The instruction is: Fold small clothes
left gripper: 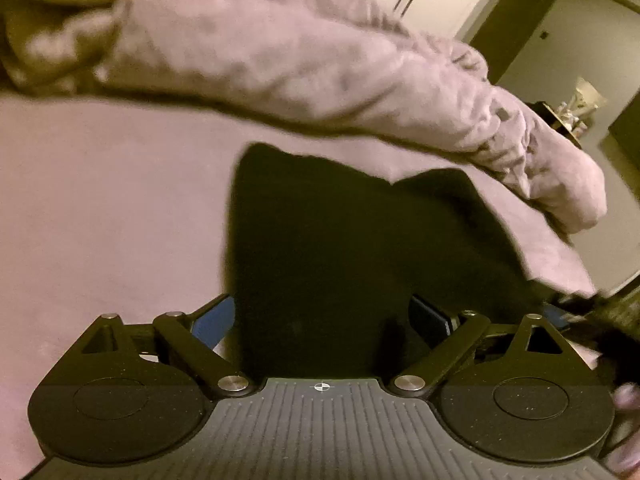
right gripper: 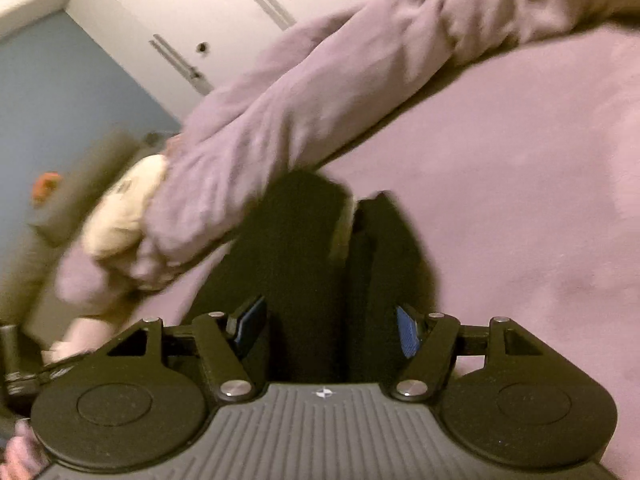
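The left gripper [left gripper: 326, 322] has two blue-padded fingers [left gripper: 214, 320] spread wide, with nothing pinched between them. Beyond the gap lies one black garment [left gripper: 340, 248], flat on the pale pink bed sheet [left gripper: 100, 208]; the view is blurred, so I cannot tell whether the pads touch the cloth, but they do not press on it.

The right gripper [right gripper: 328, 330] likewise has two fingers [right gripper: 408, 330] standing apart, holding nothing. In its view the black garment [right gripper: 320, 264] shows as two dark panels lying side by side with a narrow seam between them (a sliver of lighter fabric shows at the top of that seam). It rests on the sheet [right gripper: 520, 220] directly ahead of the fingers.

Past the garment, one long rumpled pink duvet [left gripper: 300, 60] runs across the bed; it is seen again from the right [right gripper: 300, 100]. At the duvet's end, in the right view, sits one cream-coloured soft bundle [right gripper: 120, 212], too blurred to identify.

Farther out stand white cupboard doors [right gripper: 240, 20] and a blue-grey wall [right gripper: 60, 100].

At the lower left corner of the right view, part of a hand [right gripper: 20, 452] is visible.
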The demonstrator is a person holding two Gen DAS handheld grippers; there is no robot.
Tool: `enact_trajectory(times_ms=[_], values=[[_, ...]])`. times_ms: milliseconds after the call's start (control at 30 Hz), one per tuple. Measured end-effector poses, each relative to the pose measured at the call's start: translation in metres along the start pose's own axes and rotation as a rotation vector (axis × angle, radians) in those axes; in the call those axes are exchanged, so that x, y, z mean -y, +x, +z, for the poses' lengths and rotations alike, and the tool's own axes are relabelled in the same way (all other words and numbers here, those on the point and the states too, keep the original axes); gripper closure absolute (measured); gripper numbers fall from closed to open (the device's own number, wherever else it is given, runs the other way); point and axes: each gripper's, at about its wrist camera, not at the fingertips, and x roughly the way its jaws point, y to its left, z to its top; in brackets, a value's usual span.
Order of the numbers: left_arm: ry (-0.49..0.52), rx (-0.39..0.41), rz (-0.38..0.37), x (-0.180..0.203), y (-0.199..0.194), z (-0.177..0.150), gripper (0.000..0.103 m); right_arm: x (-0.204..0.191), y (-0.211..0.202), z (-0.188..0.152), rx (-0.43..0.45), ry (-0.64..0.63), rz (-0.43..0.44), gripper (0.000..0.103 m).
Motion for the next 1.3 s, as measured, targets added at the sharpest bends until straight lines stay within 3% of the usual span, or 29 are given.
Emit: enact_trajectory(times_ms=[100, 200, 333, 433, 533, 600, 633, 667, 767, 833, 900, 1000, 1067, 1200, 1300], values=[[-0.01, 0.038, -0.002, -0.002, -0.016, -0.01, 0.006, -0.003, -0.023, -0.001, 0.058, 0.002, 0.029, 0.035], [-0.02, 0.036, -0.007, 0.007, -0.017, -0.022, 0.006, -0.011, -0.03, -0.008, 0.04, -0.024, 0.049, 0.034], [0.05, 0.026, 0.01, 0.019, -0.019, -0.04, 0.006, -0.027, -0.038, -0.026, 0.027, -0.105, 0.033, 0.034], [0.081, 0.014, 0.024, 0.026, -0.019, -0.049, 0.006, -0.045, -0.043, -0.029, 0.097, -0.189, -0.035, 0.034], [0.072, 0.015, 0.025, 0.034, -0.017, -0.047, 0.006, -0.053, -0.026, -0.021, 0.051, -0.196, -0.025, 0.034], [0.057, 0.023, 0.031, 0.037, -0.015, -0.044, 0.006, -0.056, -0.004, -0.025, -0.033, -0.221, -0.033, 0.058], [0.052, 0.029, 0.031, 0.038, -0.016, -0.042, 0.005, -0.057, 0.01, -0.027, -0.074, -0.238, -0.062, 0.078], [0.05, 0.035, 0.034, 0.04, -0.016, -0.041, 0.005, -0.058, 0.016, -0.03, -0.089, -0.255, -0.073, 0.08], [0.066, 0.054, 0.051, 0.043, -0.015, -0.038, 0.005, -0.063, 0.003, -0.036, -0.003, -0.321, -0.065, 0.083], [0.072, 0.061, 0.079, 0.046, -0.012, -0.038, 0.005, -0.058, -0.005, -0.039, 0.038, -0.331, -0.115, 0.085], [0.084, 0.056, 0.081, 0.05, -0.006, -0.041, 0.004, -0.044, -0.002, -0.047, 0.05, -0.324, -0.17, 0.085], [0.125, 0.017, 0.123, 0.06, 0.012, -0.05, 0.0, -0.023, 0.014, -0.056, 0.043, -0.263, -0.151, 0.081], [0.187, -0.001, 0.18, 0.066, 0.022, -0.06, 0.0, -0.028, 0.019, -0.055, 0.041, -0.298, -0.163, 0.078], [0.201, 0.015, 0.177, 0.066, 0.015, -0.062, 0.0, -0.051, 0.002, -0.042, 0.032, -0.32, -0.196, 0.066], [0.168, 0.007, 0.165, 0.061, 0.015, -0.06, 0.0, -0.073, -0.02, -0.037, 0.127, -0.37, -0.256, 0.061]])
